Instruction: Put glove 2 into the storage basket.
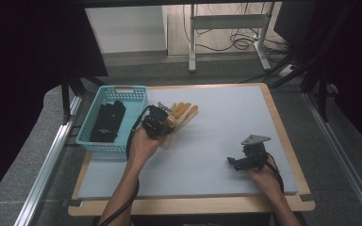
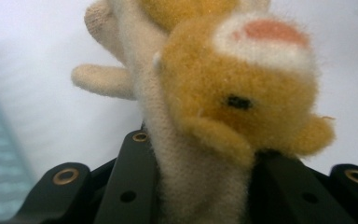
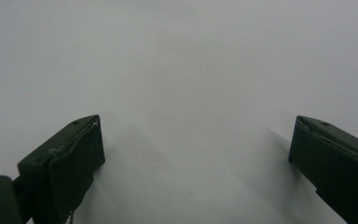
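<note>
Glove, fuzzy in cream and orange, sits pinched in my left tool, just beside the blue basket that already holds dark gloves. Dropping it in is left, I judge. My right tool rests spread over the desk.

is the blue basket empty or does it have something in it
Not empty: the blue basket holds a black item, seemingly fabric, lying along its floor.

Plush toy, fuzzy, orange-yellow with cream-white body and limbs, a pink-and-white patch near the top of the frame and a small black eye. Clamped at its cream middle, lifted, just right of centre-left in the high view, orange parts fanned toward upper right.
</note>
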